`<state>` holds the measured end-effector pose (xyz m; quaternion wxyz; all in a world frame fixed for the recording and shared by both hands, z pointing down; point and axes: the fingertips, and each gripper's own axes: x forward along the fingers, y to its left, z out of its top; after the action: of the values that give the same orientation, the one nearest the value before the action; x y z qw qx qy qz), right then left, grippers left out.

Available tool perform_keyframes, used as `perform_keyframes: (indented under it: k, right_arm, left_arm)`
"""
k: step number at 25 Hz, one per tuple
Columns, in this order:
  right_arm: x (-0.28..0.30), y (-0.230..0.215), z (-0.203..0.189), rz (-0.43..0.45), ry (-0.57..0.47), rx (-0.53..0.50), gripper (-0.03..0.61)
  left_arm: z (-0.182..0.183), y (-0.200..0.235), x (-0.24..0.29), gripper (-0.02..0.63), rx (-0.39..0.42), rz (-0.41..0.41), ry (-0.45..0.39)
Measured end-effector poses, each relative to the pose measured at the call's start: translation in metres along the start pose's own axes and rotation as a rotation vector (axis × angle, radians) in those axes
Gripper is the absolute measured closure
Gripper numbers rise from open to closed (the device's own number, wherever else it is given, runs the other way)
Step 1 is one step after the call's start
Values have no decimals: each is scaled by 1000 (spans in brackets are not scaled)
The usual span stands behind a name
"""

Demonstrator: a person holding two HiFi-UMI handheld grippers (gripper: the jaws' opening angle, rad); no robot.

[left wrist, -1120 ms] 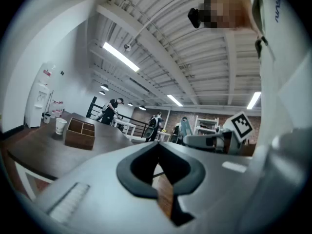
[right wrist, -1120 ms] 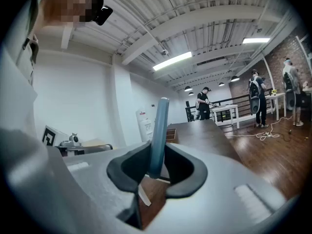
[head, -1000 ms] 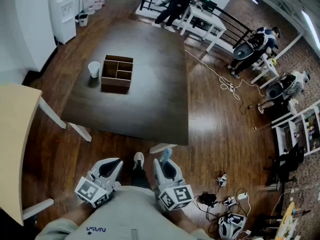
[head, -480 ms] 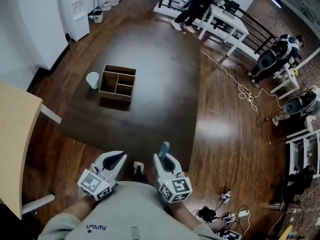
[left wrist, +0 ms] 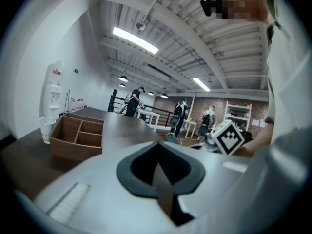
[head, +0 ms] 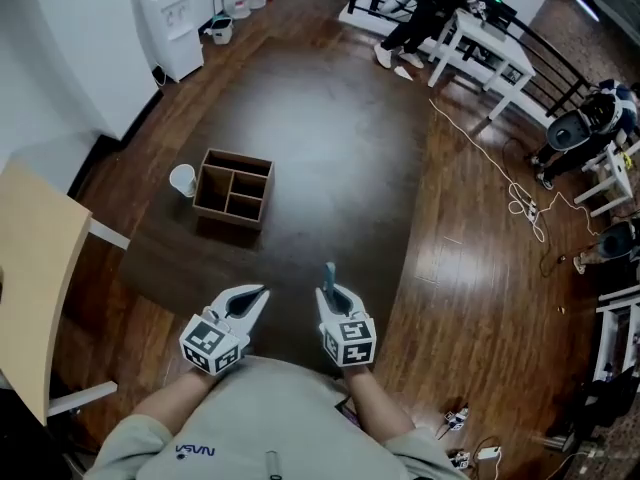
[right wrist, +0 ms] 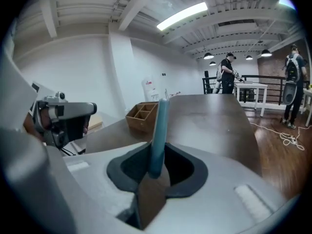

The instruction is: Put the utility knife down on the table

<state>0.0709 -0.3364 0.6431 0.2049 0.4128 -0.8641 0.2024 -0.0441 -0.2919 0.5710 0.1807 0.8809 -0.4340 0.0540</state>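
Holding the utility knife (head: 329,278), the right gripper (head: 333,294) is clamped on one end of it. In the right gripper view the blue-green handle stands straight out from between the pads. The knife's long axis runs along the gripper's own line, away from the person and toward the far end of the table (head: 330,158). It's off the surface, carried low over the table's near edge. Dark tabletop lies ahead of and under the tip, w/ nothing in the way.

Left gripper (head: 257,297) sits just beside, on the person's left. Its jaws are pressed together w/ nothing between them, so it has no part in the hold.

Wooden box (head: 233,187) w/ compartments and a white cup (head: 183,179) stand well apart from the knife, fwd and to the left. A straight-ahead put-down should miss both.

Judgement: the step in hand is the approach before the set-down. The next move turns on tipping the long axis from sticking-out to flat along the top, so the handle lies down instead of landing on its tip. Then the pads can let go. Risk: release while tilted, and the knife may drop and slide near the edge.
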Motion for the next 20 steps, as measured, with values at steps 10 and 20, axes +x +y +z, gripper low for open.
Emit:
perform_keyframes:
  k: [10,20]
  right_arm:
    - [61,-15,-60,16,304,-102,494]
    - [71,-10,-81,2,410,-259,489]
  left_arm:
    - [-18,14,13,612,-18,7,95]
    - [-23,13,27,612,-6,-28,138]
